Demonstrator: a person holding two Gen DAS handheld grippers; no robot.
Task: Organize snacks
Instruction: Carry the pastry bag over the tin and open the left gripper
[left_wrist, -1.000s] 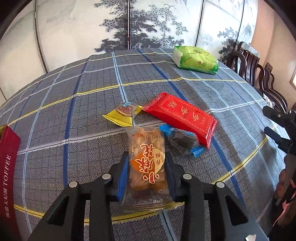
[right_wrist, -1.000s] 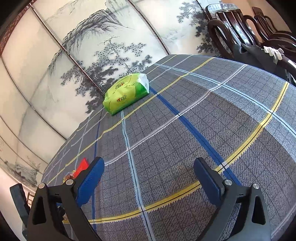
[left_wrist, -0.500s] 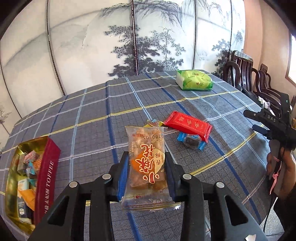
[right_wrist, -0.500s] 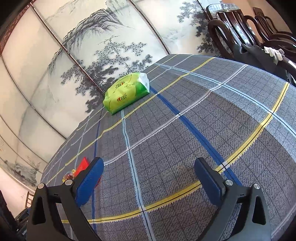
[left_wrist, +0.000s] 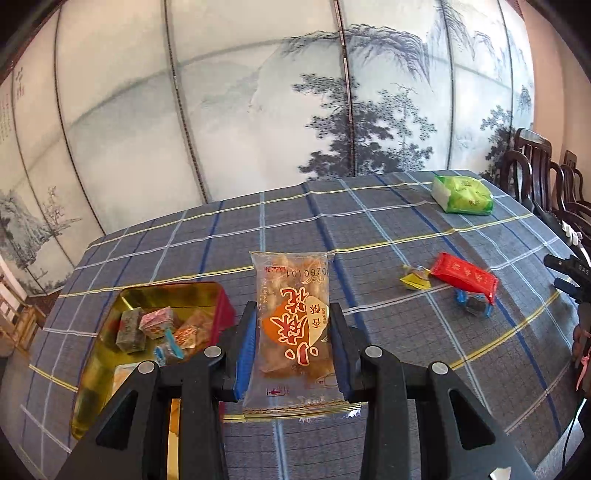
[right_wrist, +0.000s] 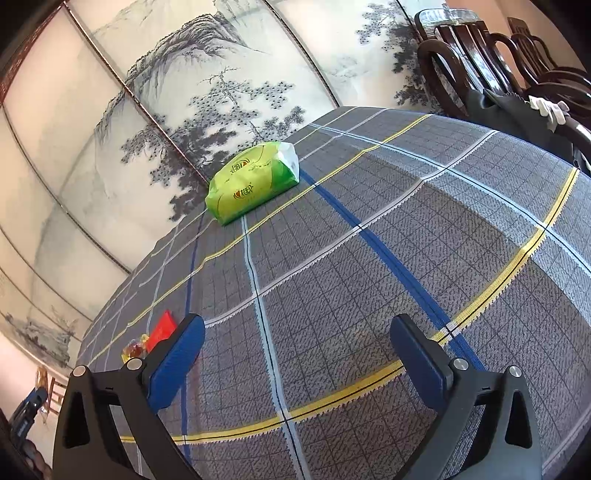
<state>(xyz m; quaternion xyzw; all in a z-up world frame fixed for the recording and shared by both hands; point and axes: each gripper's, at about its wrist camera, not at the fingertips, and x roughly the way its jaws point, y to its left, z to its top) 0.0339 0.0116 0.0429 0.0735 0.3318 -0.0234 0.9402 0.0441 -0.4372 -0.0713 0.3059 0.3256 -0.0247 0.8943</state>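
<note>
Painted screen (left_wrist: 258, 129), chairs (right_wrist: 480, 55), tablecloth (right_wrist: 369, 277)

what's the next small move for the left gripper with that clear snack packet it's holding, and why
Probably carry it left and lower it over the open gold tin. The left gripper is shut on the clear packet of fried snacks with orange print, and the tin beside it already holds wrapped sweets, so that looks like the collecting spot.
</note>
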